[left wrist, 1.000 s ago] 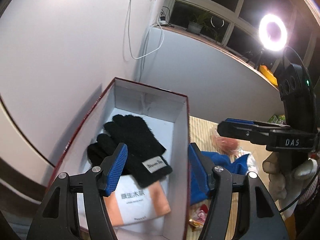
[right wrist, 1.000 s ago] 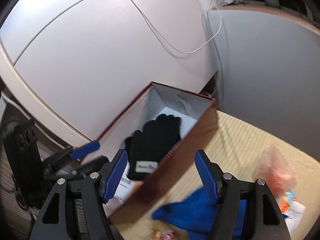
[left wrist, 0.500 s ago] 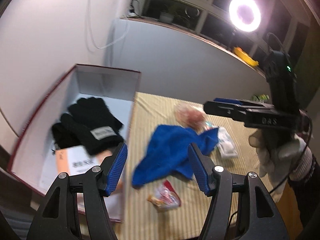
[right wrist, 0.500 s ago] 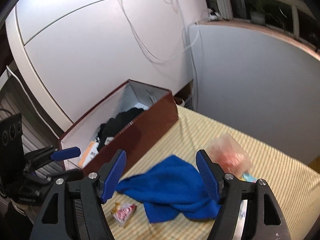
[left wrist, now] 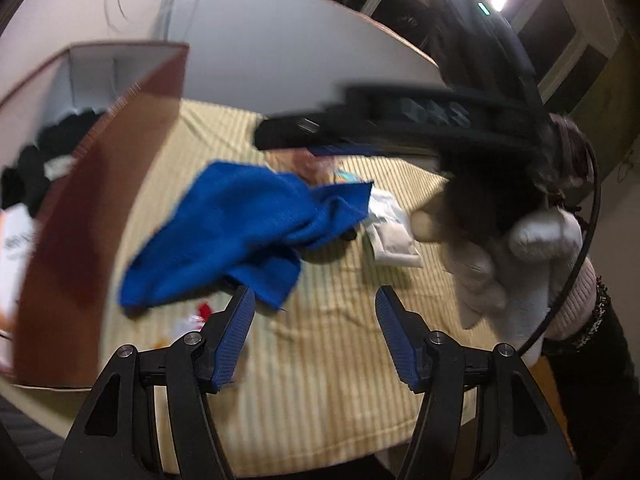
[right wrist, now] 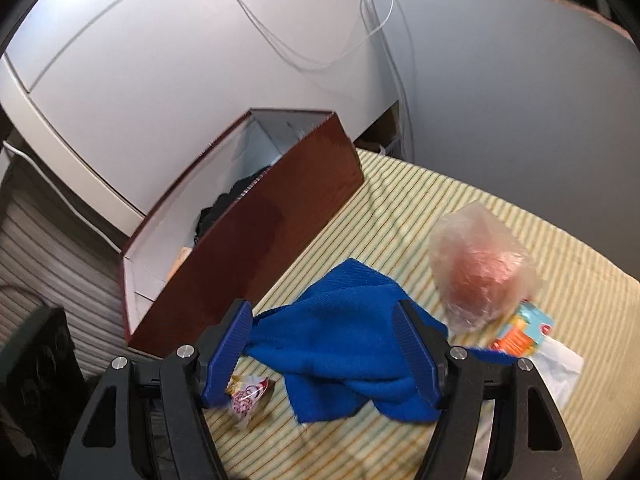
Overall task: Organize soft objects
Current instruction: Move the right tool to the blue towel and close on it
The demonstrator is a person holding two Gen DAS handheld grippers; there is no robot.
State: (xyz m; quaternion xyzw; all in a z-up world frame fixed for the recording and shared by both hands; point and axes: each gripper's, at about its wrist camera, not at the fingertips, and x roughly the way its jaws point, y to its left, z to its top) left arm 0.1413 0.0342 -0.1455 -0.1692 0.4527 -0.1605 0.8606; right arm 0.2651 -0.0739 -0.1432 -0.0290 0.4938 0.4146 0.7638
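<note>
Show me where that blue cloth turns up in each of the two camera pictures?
Left wrist view: blue cloth lies left of centre on the striped tablecloth.
Right wrist view: it lies low in the middle, seen between the jaws.
Shared landmark: the dark red box, left of the cloth in both.

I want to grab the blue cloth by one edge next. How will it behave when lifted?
The blue cloth lies crumpled in loose folds on the striped tablecloth, so it will probably hang limp and unfold. It looks thin, so likely light. One corner lies close by the white packet and may drag it. Its ribbed weave should grip well in the right gripper.
</note>
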